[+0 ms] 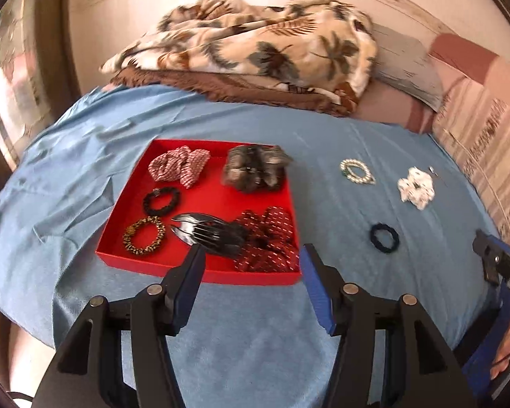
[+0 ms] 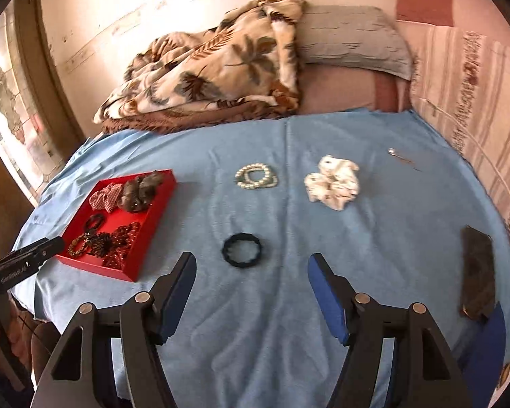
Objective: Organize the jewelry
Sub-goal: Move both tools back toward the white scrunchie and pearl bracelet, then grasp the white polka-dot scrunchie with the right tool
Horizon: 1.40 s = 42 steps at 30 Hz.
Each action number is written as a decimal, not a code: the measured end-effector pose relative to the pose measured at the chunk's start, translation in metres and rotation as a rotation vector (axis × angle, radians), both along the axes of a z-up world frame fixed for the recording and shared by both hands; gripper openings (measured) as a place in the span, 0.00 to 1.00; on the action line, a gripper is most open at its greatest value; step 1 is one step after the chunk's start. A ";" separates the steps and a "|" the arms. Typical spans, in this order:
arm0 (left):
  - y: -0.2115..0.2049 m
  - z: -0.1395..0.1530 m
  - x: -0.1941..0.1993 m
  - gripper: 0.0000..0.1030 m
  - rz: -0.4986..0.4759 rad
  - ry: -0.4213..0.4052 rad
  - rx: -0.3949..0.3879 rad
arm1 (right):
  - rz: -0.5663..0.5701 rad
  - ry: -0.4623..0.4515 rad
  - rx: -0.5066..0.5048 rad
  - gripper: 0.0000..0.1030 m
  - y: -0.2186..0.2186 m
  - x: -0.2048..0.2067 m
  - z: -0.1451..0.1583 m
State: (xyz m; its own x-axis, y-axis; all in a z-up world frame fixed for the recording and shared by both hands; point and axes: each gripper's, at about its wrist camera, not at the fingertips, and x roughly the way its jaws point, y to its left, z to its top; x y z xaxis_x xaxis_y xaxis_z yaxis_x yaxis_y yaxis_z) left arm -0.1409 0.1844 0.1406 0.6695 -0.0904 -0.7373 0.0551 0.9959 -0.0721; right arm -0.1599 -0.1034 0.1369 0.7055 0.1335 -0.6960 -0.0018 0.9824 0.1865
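With both my left gripper and right gripper open and empty, six hair pieces fill the red tray, while the pearl bracelet, white scrunchie and dark hair tie wait on the blue cloth.

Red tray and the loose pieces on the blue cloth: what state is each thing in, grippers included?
Red tray: open, partly filled.
Claw clip: in tray.
Pearl bracelet: outside, on cloth.
White scrunchie: outside, on cloth.
Dark hair tie: outside, on cloth.
Left gripper: open, empty.
Right gripper: open, empty.
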 end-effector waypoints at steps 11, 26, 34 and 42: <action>-0.020 0.014 -0.006 0.61 -0.051 -0.036 0.030 | -0.040 0.029 0.005 0.74 -0.028 -0.008 -0.008; -0.067 -0.002 0.083 0.62 -0.115 0.063 -0.004 | -0.173 0.104 0.134 0.76 -0.119 0.110 -0.053; -0.122 -0.041 0.174 0.62 -0.159 0.179 -0.061 | -0.182 0.123 0.240 0.76 -0.146 0.154 -0.079; -0.168 -0.098 0.254 0.37 -0.164 0.280 -0.075 | -0.161 0.146 0.341 0.76 -0.157 0.181 -0.092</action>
State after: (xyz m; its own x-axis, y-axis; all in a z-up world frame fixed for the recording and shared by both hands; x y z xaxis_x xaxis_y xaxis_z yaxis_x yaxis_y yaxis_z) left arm 0.1130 0.0160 0.0430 0.4134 -0.2414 -0.8780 0.1820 0.9667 -0.1801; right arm 0.0207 -0.2609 0.0453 0.6329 0.2702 -0.7256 0.1975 0.8498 0.4887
